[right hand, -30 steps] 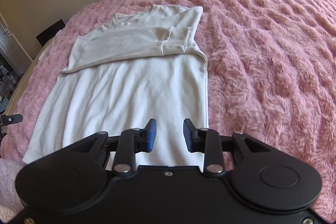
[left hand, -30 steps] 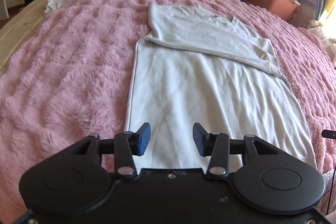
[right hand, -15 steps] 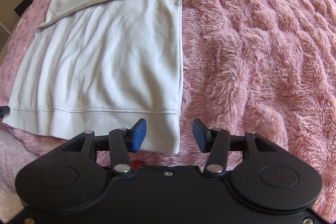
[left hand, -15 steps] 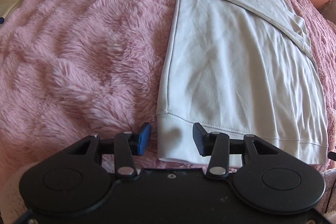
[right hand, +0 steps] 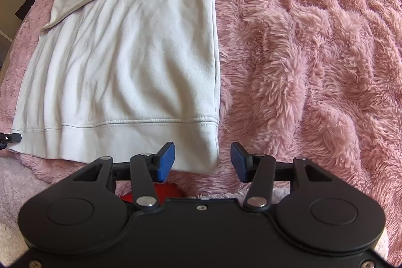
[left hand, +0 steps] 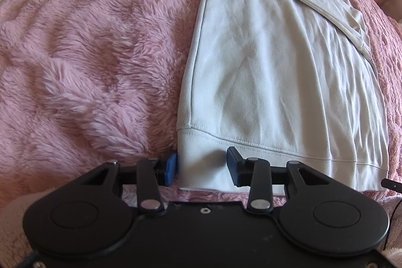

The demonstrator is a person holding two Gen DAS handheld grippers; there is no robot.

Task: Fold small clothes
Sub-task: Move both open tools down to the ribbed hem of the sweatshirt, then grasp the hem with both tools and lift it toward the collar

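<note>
Four fingers (left hand: 171,168), two grippers, one sweatshirt (left hand: 276,82)

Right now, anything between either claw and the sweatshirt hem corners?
Nothing visible. The left claw straddles the sweatshirt at its hem corner; the right claw straddles the other corner, jaws apart, on the pink blanket.

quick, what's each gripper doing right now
left gripper: open, closing around the sweatshirt hem corner, not clamped.
right gripper: open, straddling the other hem corner.

White sweatshirt (left hand: 276,72) — flat, sleeves folded
</note>
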